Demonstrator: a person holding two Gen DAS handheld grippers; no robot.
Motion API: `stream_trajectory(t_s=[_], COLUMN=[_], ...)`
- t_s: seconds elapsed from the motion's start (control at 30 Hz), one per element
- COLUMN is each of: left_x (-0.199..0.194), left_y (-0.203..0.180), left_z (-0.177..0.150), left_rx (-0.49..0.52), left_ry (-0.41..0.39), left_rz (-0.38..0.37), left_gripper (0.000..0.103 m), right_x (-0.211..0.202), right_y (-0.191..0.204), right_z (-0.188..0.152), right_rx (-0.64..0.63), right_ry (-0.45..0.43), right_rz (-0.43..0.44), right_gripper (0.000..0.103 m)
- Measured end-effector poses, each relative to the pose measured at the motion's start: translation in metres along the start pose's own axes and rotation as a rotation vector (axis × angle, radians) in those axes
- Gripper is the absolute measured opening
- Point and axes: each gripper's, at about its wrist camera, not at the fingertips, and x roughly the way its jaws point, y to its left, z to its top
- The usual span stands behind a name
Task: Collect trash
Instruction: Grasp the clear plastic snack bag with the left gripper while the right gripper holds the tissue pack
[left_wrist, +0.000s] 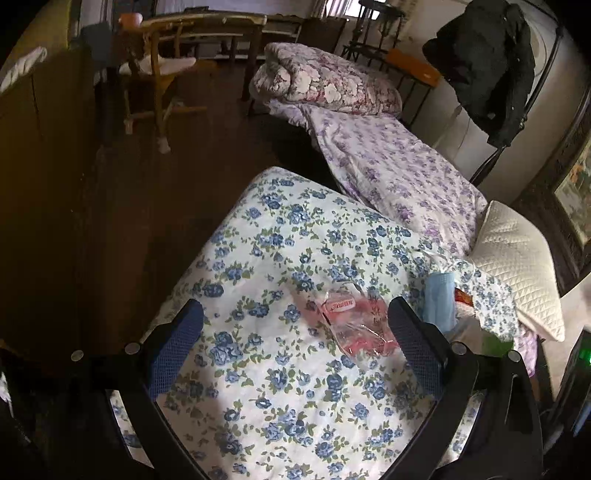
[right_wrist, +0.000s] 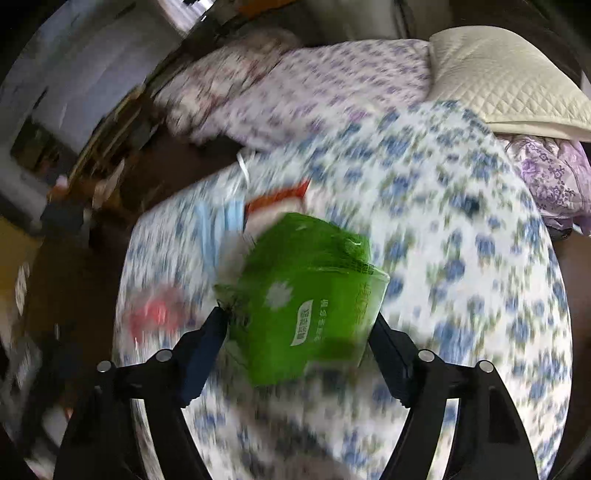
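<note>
Green packet (right_wrist: 306, 295) white label, blurred, seemingly gripped, right hand-held gripper (right_wrist: 299, 325)

Each black gripper (left_wrist: 295, 325) has blue mesh pads (left_wrist: 177, 347) and silver screws.

Pink wrapper (left_wrist: 354, 321) on floral quilt (left_wrist: 266, 251)

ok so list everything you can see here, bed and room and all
green packet: 1, green, between the right gripper's fingers
pink wrapper: 1, clear and pink, on the blue-flowered quilt
blue mask: 1, light blue, beside the pink wrapper
red-edged wrapper: 1, red and white, beyond the green packet
blue-flowered quilt: 1, white and blue
purple-flowered quilt: 1, lilac, behind
folded duvet: 1, maroon and white, far end
pillow: 1, cream
wooden chair: 1, tan
dark coat: 1, hanging
left gripper: open
right gripper: around the green packet
</note>
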Motion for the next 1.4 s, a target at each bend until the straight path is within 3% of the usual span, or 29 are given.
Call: stream_trajectory(t_s=[0.1, 0.17, 0.27, 0.43, 0.63, 0.83, 0.93, 0.97, 1.0, 1.03, 1.07, 1.1, 1.23, 1.4], left_x=[-0.004, -0.004, -0.003, 0.009, 0.037, 0.061, 0.069, 0.071, 0.073, 0.074, 0.076, 0.076, 0.066, 0.039], left_y=[-0.003, -0.006, -0.012, -0.016, -0.031, -0.041, -0.046, -0.049, -0.051, -0.053, -0.056, -0.056, -0.053, -0.041], left_z=[-0.002, -0.004, -0.005, -0.005, -0.002, -0.003, -0.006, -0.008, -0.009, -0.01, -0.011, -0.012, -0.009, 0.001], left_rx=[0.019, 0.036, 0.071, 0.079, 0.105, 0.107, 0.106, 0.104, 0.107, 0.119, 0.127, 0.129, 0.12, 0.086], left_ry=[-0.014, -0.012, -0.019, 0.011, 0.079, 0.147, 0.159, 0.158, 0.153, 0.152, 0.159, 0.157, 0.118, 0.063], left_rz=[0.022, 0.021, 0.041, 0.025, -0.011, -0.062, -0.085, -0.098, -0.095, -0.092, -0.094, -0.095, -0.112, -0.151], left_gripper=[0.096, 0.096, 0.096, 0.096, 0.096, 0.096, 0.096, 0.095, 0.086, 0.07, 0.061, 0.057, 0.039, 0.037], right_x=[-0.017, -0.038, -0.048, -0.029, 0.006, 0.01, 0.012, 0.011, 0.009, 0.006, 0.002, 0.001, -0.005, -0.036], right_y=[0.0, -0.003, -0.012, -0.041, -0.038, -0.006, 0.005, 0.011, 0.015, 0.02, 0.027, 0.031, 0.038, 0.043], right_z=[-0.005, -0.002, 0.009, 0.022, 0.025, 0.017, 0.012, 0.01, 0.009, 0.008, 0.007, 0.005, 0.0, -0.006], right_rx=[-0.022, -0.052, -0.052, 0.085, 0.155, 0.064, 0.033, 0.013, 0.001, -0.016, -0.046, -0.062, -0.098, -0.145], right_ry=[-0.024, -0.103, -0.155, -0.069, 0.007, 0.039, 0.041, 0.033, 0.024, 0.015, -0.005, -0.019, -0.076, -0.147], right_rz=[0.019, -0.047, -0.08, 0.003, 0.167, 0.192, 0.23, 0.259, 0.272, 0.271, 0.255, 0.236, 0.209, 0.19], right_gripper=[0.07, 0.071, 0.084, 0.084, 0.092, 0.093, 0.08, 0.067, 0.05, 0.044, 0.032, 0.028, 0.025, 0.025])
